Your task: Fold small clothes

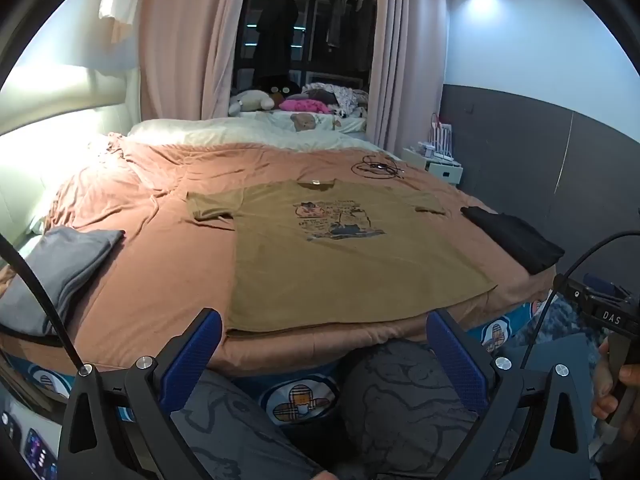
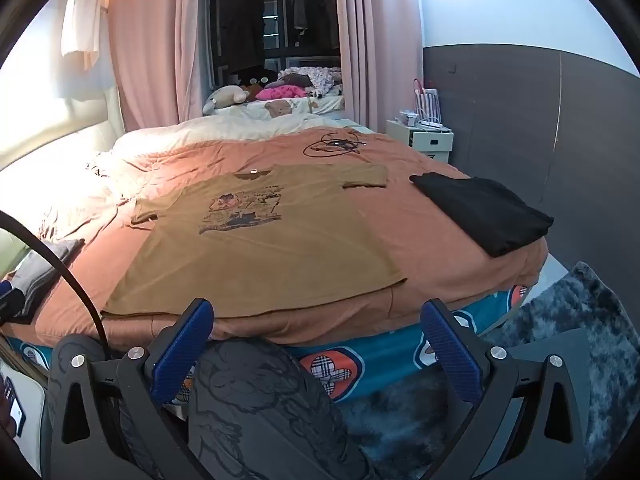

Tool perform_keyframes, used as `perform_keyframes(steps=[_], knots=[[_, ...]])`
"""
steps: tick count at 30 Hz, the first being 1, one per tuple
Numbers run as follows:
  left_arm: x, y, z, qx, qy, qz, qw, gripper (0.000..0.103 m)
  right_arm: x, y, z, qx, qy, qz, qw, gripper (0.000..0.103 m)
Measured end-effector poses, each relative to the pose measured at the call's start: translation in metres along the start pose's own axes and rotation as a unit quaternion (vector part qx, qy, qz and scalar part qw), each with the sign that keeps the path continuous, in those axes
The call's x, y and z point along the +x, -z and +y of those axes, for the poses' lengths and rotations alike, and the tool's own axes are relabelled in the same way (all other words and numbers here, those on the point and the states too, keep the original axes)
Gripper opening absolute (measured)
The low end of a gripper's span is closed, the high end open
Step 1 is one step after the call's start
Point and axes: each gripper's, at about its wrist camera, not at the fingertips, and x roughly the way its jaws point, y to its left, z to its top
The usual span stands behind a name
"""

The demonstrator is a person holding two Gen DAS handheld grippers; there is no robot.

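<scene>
Each gripper (image 1: 324,356) had black arms, blue ribbed fingers (image 1: 192,356), silver screws and a black cable (image 1: 36,280); the person wore grey patterned trousers (image 2: 256,400).

A bed (image 1: 160,264) under a rust-brown cover fills both views, its teal patterned sheet (image 2: 384,356) showing along the near edge. A loop of black cable (image 1: 374,168) lies on the far part of the cover. Beyond it, plush toys (image 1: 250,101) and a pink bundle (image 1: 304,105) sit between pink curtains (image 1: 176,40). A white nightstand (image 2: 424,140) stands against the grey wall panel (image 2: 520,120), and a shaggy rug (image 2: 580,312) covers the floor on the right.
</scene>
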Motion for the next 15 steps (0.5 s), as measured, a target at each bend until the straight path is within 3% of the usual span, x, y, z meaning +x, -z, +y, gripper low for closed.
perform_keyframes(steps=[15], knots=[[-0.001,0.005,-0.004,0.005,0.001,0.0,1.0,0.103,-0.001,-0.001,-0.003,-0.002,-0.004,0.002,1.0,0.103]])
